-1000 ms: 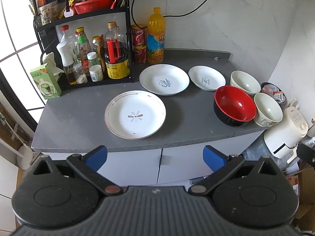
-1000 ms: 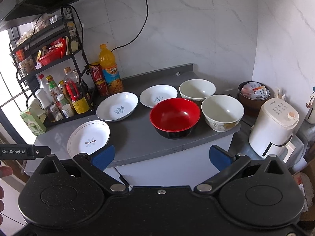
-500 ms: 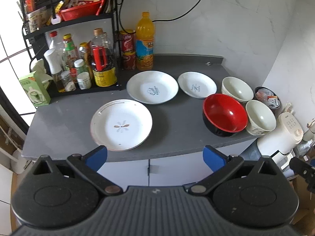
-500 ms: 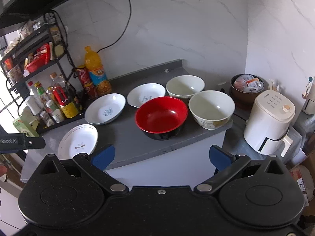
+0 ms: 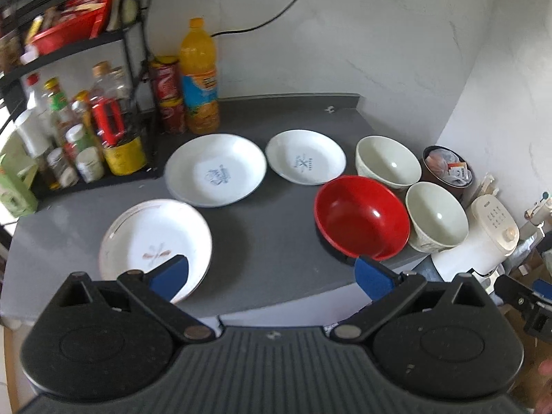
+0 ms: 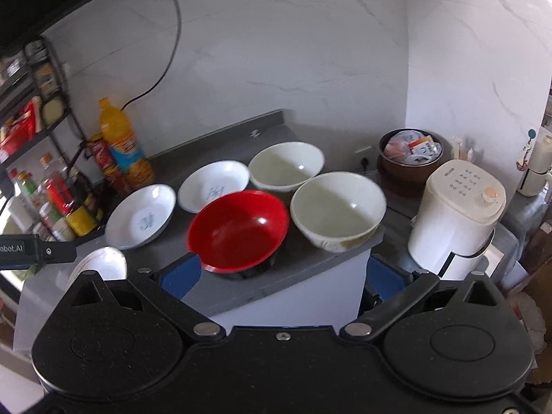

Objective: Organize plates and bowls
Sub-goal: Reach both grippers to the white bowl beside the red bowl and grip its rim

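Both grippers, left gripper (image 5: 270, 274) and right gripper (image 6: 281, 274), were spread wide, holding nothing. Three plates (image 5: 215, 169) and red bowl (image 5: 362, 220) (two cream bowls (image 5: 436, 219) beside it) sat on grey counter (image 5: 269, 227).

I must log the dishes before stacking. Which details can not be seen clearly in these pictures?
- Gold-rimmed plate: near edge hidden behind the left gripper; right wrist view shows only a sliver.
- Red bowl: front hidden by the right gripper.
- Blue plate prints: too blurred to read.
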`<state>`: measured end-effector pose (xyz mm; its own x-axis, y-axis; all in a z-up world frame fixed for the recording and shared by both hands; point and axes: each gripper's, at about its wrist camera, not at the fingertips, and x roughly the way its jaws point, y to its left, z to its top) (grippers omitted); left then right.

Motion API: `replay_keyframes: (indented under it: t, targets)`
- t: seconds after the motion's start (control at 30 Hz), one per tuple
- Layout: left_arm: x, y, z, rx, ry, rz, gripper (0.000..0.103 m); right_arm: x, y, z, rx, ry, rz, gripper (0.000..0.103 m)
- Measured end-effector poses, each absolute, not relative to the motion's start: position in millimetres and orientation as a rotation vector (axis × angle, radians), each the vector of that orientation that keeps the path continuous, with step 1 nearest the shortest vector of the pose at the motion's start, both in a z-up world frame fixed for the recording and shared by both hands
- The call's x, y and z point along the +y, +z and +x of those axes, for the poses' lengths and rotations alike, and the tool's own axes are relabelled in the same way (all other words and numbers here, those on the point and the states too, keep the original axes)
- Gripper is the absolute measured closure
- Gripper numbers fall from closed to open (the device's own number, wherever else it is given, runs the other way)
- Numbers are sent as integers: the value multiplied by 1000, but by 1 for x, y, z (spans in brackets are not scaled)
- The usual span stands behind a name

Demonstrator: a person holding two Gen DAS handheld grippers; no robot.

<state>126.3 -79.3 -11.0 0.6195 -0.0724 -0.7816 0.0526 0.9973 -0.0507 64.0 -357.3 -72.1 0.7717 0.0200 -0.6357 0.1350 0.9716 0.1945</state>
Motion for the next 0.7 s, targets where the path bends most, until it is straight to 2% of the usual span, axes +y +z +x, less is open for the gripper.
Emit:
replay_keyframes:
  t: [0.53, 0.7]
  targets:
    - [-158, -43, 243, 944, -201, 55, 3, -407, -110, 134, 741, -170, 332, 0]
    - [-182, -56, 270, 968, -249, 56, 4, -420, -124, 149, 768, -199, 373, 8]
